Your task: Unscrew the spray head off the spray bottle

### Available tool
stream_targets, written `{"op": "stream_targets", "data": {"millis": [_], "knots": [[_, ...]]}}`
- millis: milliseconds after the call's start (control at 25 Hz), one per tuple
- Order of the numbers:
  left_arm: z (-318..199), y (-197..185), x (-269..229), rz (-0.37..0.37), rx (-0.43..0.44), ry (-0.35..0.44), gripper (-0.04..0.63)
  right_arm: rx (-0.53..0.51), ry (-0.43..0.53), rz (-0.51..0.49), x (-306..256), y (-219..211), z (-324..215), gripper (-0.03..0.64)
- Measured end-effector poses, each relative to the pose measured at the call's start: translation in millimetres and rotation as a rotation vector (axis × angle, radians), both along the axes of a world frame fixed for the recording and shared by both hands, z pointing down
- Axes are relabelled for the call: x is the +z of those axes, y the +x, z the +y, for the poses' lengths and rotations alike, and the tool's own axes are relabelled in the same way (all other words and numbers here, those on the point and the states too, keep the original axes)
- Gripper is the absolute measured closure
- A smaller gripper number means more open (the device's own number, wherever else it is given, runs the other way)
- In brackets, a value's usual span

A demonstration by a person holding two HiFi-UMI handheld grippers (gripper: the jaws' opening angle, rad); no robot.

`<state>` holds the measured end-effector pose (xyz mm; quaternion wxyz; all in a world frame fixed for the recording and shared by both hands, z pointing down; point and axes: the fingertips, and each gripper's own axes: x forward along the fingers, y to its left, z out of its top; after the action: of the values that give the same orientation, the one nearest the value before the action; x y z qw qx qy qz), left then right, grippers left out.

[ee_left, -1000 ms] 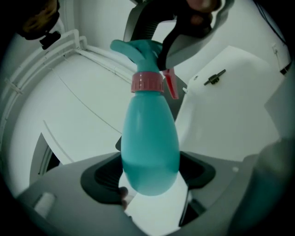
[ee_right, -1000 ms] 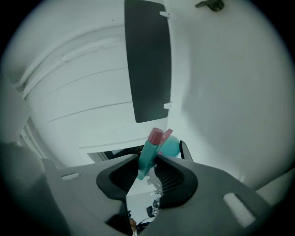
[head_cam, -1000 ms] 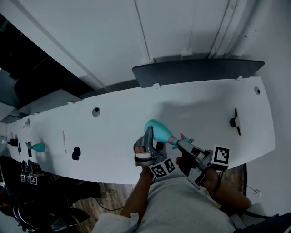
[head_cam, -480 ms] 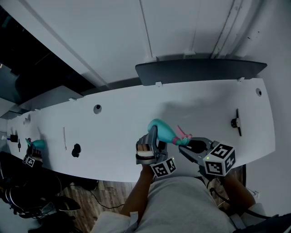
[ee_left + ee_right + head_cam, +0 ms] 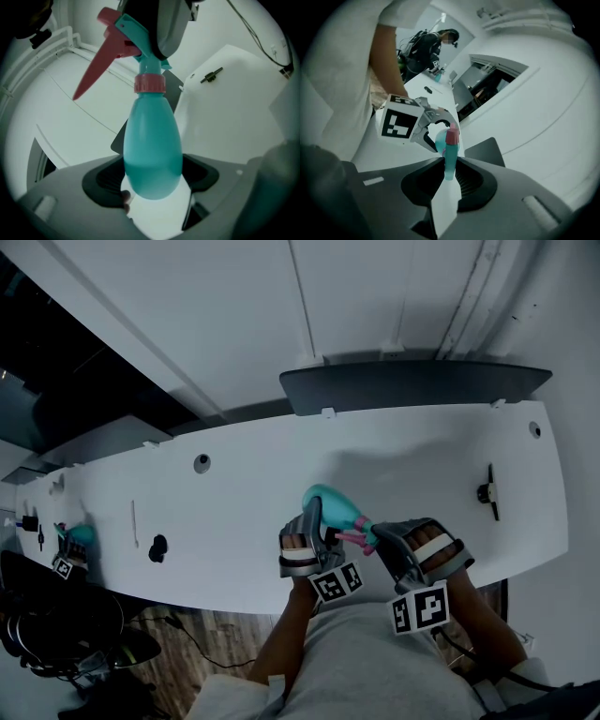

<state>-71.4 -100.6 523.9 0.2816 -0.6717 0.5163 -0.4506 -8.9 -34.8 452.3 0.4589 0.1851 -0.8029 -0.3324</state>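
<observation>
A teal spray bottle (image 5: pixel 328 502) is held in the air over the table's front edge, lying nearly level. My left gripper (image 5: pixel 313 523) is shut on its round body (image 5: pixel 152 150). The pink collar (image 5: pixel 150 85), teal spray head (image 5: pixel 136 35) and pink trigger (image 5: pixel 92 68) point away from it. My right gripper (image 5: pixel 380 542) comes from the right and has just been closing with the spray head (image 5: pixel 449 161) between its jaws; the pads now sit against it. In the right gripper view the collar (image 5: pixel 452 134) and the left gripper (image 5: pixel 423 125) lie beyond.
A long white table (image 5: pixel 234 488) runs across, with a dark grey panel (image 5: pixel 412 385) behind it. A small black part (image 5: pixel 486 491) lies at the right, a black object (image 5: pixel 157 551) at the left. Another teal bottle (image 5: pixel 80 536) is far left. Another person (image 5: pixel 426 47) works further along.
My right gripper has rolled over about its own axis, so its marker cube swung from the right side to underneath, and its jaws have narrowed on the spray head. The bottle and left gripper hardly moved.
</observation>
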Motion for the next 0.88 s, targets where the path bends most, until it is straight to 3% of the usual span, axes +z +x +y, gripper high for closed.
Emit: {"op": "stream_targets", "data": {"millis": [120, 400, 480, 600, 880], "knots": [[-1, -6, 1, 0.038, -0.027, -0.013, 0.224, -0.041, 0.089, 0.011, -3, 6, -2, 0.546], [-2, -9, -1, 0.07, -0.042, -0.019, 0.224, -0.034, 0.026, -0.063, -9, 9, -1, 0.546], [-3, -11, -1, 0.108, -0.06, -0.034, 0.224, -0.028, 0.002, -0.103, -14, 11, 0, 0.546], [-6, -21, -2, 0.223, -0.122, -0.062, 0.224, 0.01, -0.045, -0.233, -28, 19, -1, 0.546], [-12, -53, -11, 0.567, -0.271, -0.11, 0.224, 0.178, -0.146, -0.599, -64, 55, -9, 0.545]]}}
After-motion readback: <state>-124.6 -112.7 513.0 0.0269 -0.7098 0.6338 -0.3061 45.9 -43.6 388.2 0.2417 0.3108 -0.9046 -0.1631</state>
